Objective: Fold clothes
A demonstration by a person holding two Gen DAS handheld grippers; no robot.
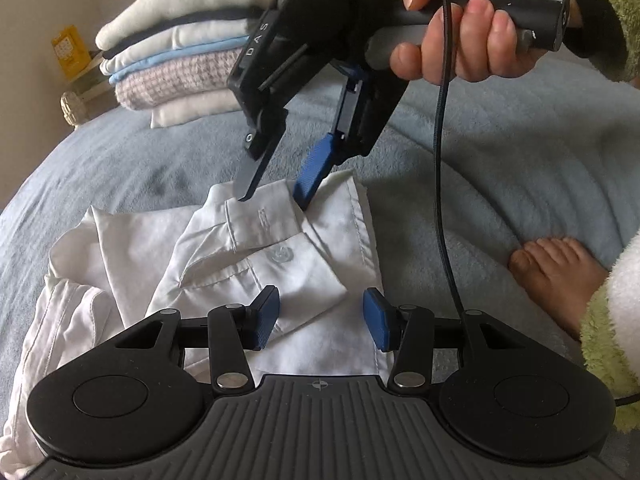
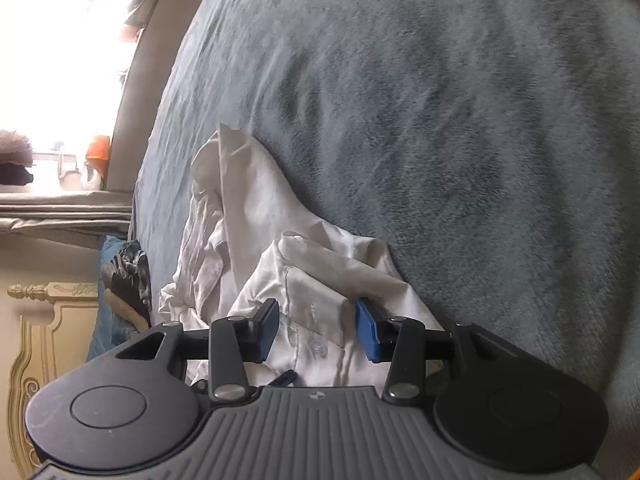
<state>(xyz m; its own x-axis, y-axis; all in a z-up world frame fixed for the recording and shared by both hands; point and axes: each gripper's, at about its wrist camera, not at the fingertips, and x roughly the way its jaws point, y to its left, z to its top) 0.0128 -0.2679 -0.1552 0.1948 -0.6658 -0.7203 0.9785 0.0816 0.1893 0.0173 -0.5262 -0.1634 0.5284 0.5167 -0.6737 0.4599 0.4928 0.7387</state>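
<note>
A white shirt (image 1: 248, 264) lies partly folded and crumpled on a blue-grey fleece blanket (image 1: 480, 160); a cuff with a pale button (image 1: 280, 255) rests on top. My left gripper (image 1: 320, 320) is open low over the shirt's near fold, its blue pads apart on either side of the cloth. A hand (image 1: 452, 40) holds my right gripper (image 1: 276, 196), which points down at the shirt's far edge with its fingertips apart on the fabric. In the right wrist view the right gripper (image 2: 318, 330) is open, straddling the buttoned cuff (image 2: 319, 347) of the shirt (image 2: 248, 216).
A stack of folded clothes (image 1: 172, 52) sits at the back left of the bed. A bare foot (image 1: 552, 276) rests on the blanket at the right, and a black cable (image 1: 440, 160) hangs down from the right gripper. A bright window (image 2: 60, 60) and carved furniture (image 2: 40, 320) lie beyond the bed's edge.
</note>
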